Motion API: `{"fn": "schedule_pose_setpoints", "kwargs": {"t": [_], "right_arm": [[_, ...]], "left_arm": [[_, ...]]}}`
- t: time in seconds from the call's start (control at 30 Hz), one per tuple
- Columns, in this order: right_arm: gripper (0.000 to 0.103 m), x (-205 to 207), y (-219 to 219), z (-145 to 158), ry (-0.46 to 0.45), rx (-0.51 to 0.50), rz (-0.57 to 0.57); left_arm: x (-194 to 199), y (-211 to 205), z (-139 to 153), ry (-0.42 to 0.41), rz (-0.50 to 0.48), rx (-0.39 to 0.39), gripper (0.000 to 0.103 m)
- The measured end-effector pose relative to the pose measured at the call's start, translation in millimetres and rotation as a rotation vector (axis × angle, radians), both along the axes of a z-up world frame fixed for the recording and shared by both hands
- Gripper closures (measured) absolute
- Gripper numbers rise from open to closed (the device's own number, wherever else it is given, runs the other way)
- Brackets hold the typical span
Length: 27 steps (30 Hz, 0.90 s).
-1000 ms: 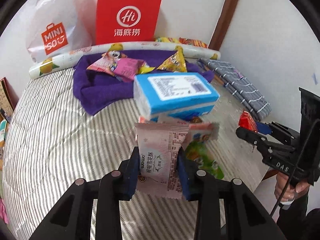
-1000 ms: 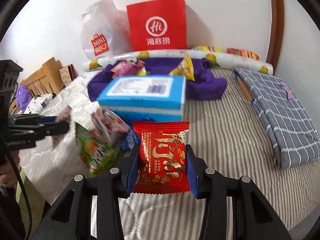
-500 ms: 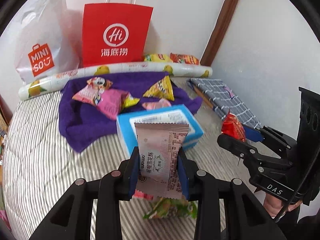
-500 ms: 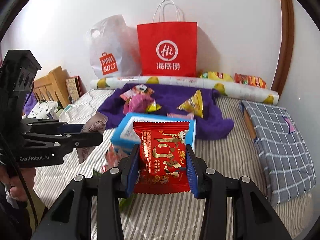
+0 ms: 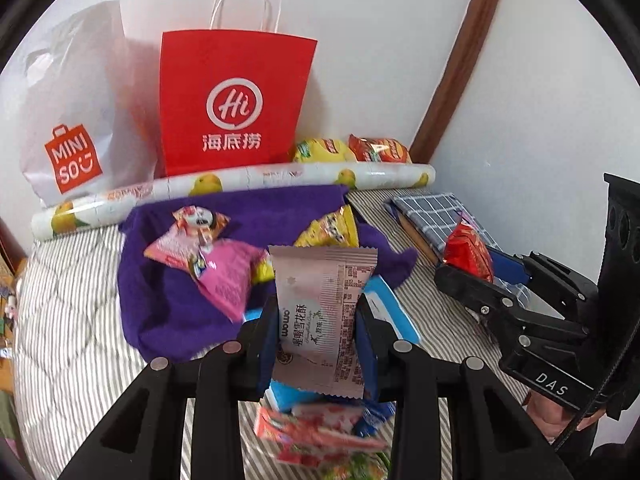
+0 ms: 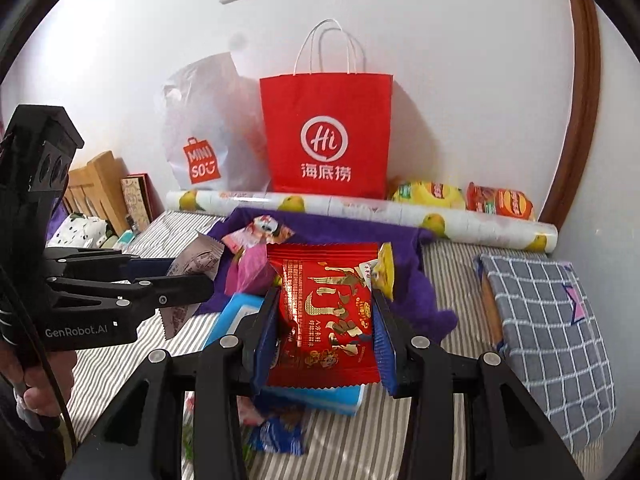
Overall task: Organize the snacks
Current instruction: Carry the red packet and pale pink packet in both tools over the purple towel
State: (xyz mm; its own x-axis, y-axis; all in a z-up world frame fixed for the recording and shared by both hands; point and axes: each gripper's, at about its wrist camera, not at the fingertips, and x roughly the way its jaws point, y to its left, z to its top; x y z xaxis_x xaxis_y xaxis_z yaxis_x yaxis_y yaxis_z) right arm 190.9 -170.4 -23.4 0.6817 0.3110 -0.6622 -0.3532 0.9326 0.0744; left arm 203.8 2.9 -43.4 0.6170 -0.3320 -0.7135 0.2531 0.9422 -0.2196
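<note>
You were working over a striped bed [image 6: 448, 432], which served as the sorting surface. The red paper bag [image 6: 326, 140] and the white plastic bag [image 6: 200, 132] stood propped against the wall at its far side, upright and open-topped, probably so snacks could be dropped in. In front of them the purple towel [image 5: 168, 304] lay spread out as a collecting patch, with pink and yellow packets already gathered on it. Nearer you, the blue box [image 5: 394, 312] sat on the bed with a few loose packets just beside it, not yet sorted. Your left claw [image 5: 318, 328] was clenched on the pale pink packet [image 5: 322, 312], gripped at its sides so it stood upright and clear of the clutter. Your right claw [image 6: 324, 320] was clenched on the red packet [image 6: 326, 312] in the same way, both raised above the box and pointing toward the towel
</note>
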Motion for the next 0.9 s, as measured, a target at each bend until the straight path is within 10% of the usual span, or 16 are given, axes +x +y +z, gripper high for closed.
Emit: {"fn": "schedule_pose_setpoints", "kwargs": {"t": [0.9], "right_arm": [[0.06,123,7,-14,-0.013,0.122,-0.039]], "left_arm": [[116,29,0,-0.004,0.114,0.033,0.07]]}}
